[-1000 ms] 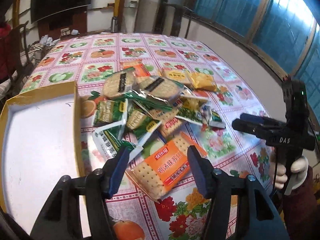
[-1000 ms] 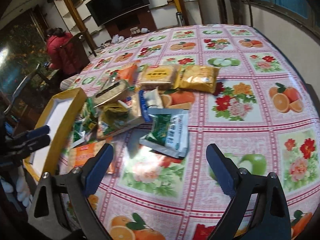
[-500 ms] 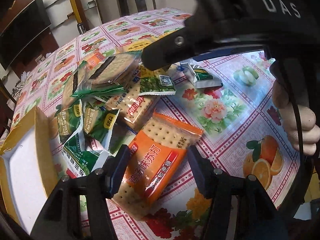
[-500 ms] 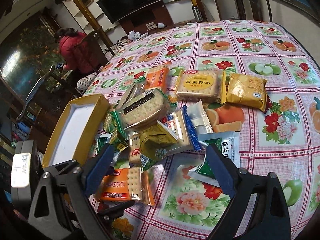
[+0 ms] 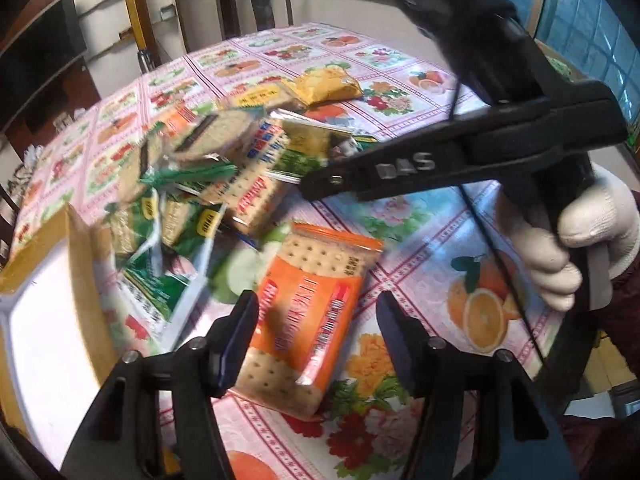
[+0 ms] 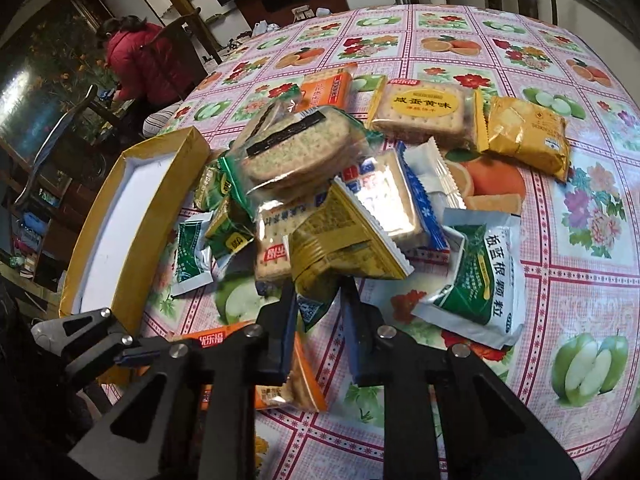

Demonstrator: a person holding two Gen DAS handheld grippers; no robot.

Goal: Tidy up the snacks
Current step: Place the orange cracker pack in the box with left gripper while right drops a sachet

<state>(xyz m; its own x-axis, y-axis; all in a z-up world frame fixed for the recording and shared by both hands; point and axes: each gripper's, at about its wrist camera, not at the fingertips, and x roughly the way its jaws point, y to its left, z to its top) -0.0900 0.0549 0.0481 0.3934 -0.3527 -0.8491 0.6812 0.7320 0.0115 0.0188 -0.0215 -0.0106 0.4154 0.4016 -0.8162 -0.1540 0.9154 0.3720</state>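
A heap of snack packs lies on the flowered tablecloth (image 6: 560, 60). In the right wrist view my right gripper (image 6: 318, 300) is closing. The lower corner of an olive-gold cracker pack (image 6: 340, 248) sits between its fingers, and both pads touch it. In the left wrist view a white-gloved hand (image 5: 580, 240) holds this same right gripper (image 5: 320, 184) over the heap. My left gripper (image 5: 316, 308) is opening and straddles an orange cracker pack (image 5: 316, 280) that lies flat, with a gap at the right pad. The orange pack (image 6: 296, 384) also shows under the right gripper.
A yellow-rimmed white box (image 6: 132, 208) stands left of the heap, its wall (image 5: 80, 280) beside my left gripper. A round-cracker pack (image 6: 296, 148), a yellow biscuit pack (image 6: 420, 112), a gold pack (image 6: 528, 136) and a green-white sachet (image 6: 480, 280) lie around. A person in red (image 6: 140, 60) sits beyond the table.
My right gripper has moved in over the heap and its wide jaws have narrowed onto the olive-gold pack's corner. My left gripper has rolled and come down closer around the orange pack.
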